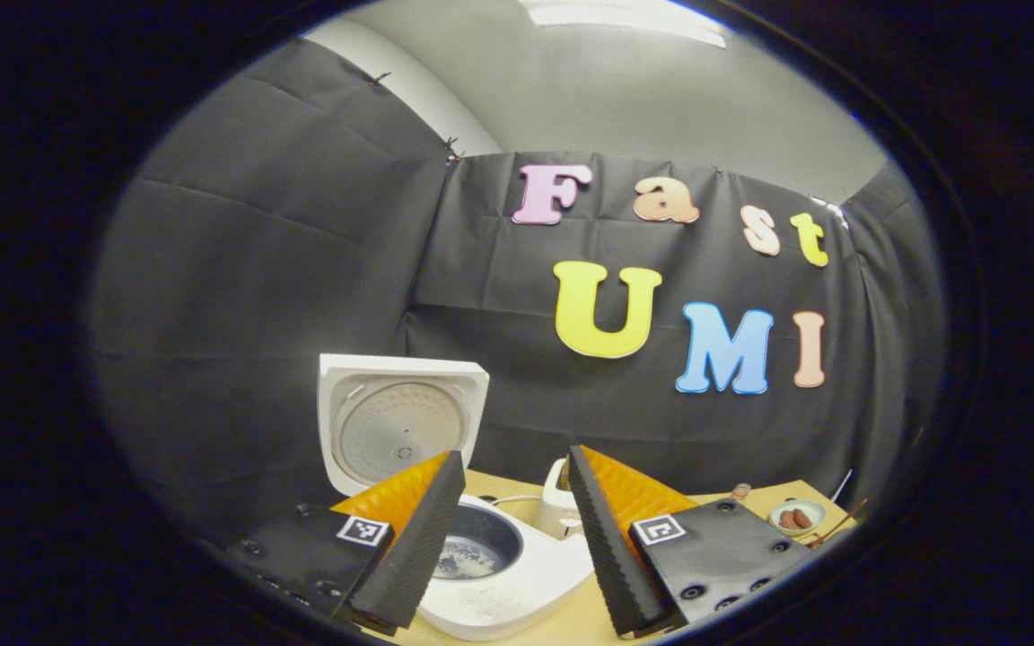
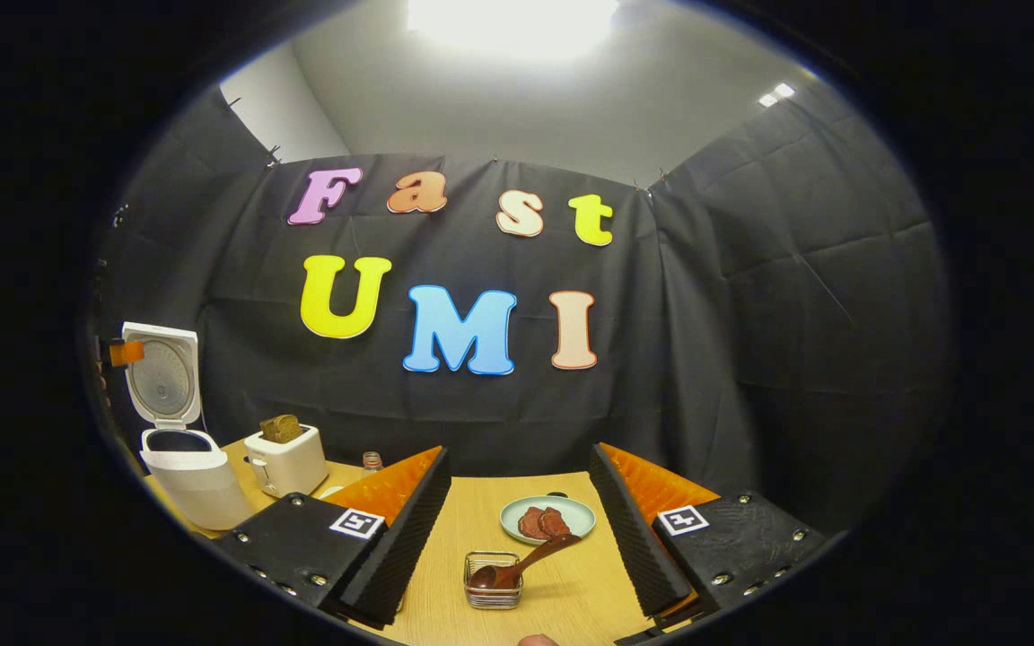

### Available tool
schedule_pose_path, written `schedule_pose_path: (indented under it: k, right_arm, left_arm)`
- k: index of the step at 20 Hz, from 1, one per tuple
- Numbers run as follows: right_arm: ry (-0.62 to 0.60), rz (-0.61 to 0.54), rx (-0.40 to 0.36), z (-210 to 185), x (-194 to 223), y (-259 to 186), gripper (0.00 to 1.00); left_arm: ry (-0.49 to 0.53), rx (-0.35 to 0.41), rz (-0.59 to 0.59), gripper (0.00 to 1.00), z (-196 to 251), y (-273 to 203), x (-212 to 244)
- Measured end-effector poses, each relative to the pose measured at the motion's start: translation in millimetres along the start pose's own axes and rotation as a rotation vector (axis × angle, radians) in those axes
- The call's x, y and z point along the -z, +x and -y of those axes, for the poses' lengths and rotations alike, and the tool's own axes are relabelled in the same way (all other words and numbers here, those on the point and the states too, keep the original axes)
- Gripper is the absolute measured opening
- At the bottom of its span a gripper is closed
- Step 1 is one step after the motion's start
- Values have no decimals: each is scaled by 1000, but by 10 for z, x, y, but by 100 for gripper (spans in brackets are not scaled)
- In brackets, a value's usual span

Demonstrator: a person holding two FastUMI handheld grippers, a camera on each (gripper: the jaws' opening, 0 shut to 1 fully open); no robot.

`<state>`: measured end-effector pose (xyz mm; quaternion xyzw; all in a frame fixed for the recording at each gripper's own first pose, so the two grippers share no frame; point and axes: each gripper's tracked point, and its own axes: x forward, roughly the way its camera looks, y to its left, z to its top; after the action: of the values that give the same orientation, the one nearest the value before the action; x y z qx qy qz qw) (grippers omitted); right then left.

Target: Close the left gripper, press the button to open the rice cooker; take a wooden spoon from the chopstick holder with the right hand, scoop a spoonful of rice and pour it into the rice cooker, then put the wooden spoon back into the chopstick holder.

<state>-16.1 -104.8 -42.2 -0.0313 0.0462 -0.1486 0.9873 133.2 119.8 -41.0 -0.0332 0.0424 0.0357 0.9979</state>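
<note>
The white rice cooker (image 1: 517, 583) stands open with its lid (image 1: 400, 426) upright, and some rice lies in the inner pot (image 1: 477, 549). My left gripper (image 1: 515, 458) hovers just above and in front of the pot, open and holding nothing. In the right gripper view the cooker (image 2: 194, 480) is far left on the table. The dark wooden spoon (image 2: 526, 561) rests bowl-down in the small wire chopstick holder (image 2: 493, 588), its handle leaning up to the right. My right gripper (image 2: 519, 453) is open above and behind the holder, clear of the spoon.
A white toaster (image 2: 285, 459) with a slice of bread stands right of the cooker, and a small bottle (image 2: 372, 462) is beside it. Just behind the holder, a pale plate (image 2: 571, 511) carries red meat pieces. The wooden table (image 2: 445, 574) ends at the black cloth wall.
</note>
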Motion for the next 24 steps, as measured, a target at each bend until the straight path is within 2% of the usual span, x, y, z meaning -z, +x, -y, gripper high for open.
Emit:
schedule_pose_path:
  k: [5,6,9,12,17,20,23,24]
  right_arm:
    - [71,-64,-8,182,275,346,95]
    - [86,-90,-10,215,379,418,95]
    - [139,-155,-19,295,649,603,95]
    - [199,-226,-34,295,978,759,95]
    - [251,-348,-16,335,1491,888,95]
    - [282,-429,-24,276,1810,895,95]
    - [310,-480,-37,211,2008,914,93]
    - [318,-493,-38,197,2054,916,93]
  left_arm:
    - [66,35,52,99,359,-438,-194]
    - [80,43,56,95,434,-517,-223]
    - [98,57,69,99,581,-721,-340]
    - [98,73,78,97,711,-883,-439]
    - [126,39,102,99,659,-1006,-600]
    - [125,15,97,97,602,-1068,-610]
    - [147,-11,88,99,533,-1136,-590]
    - [152,-15,89,97,539,-1156,-598]
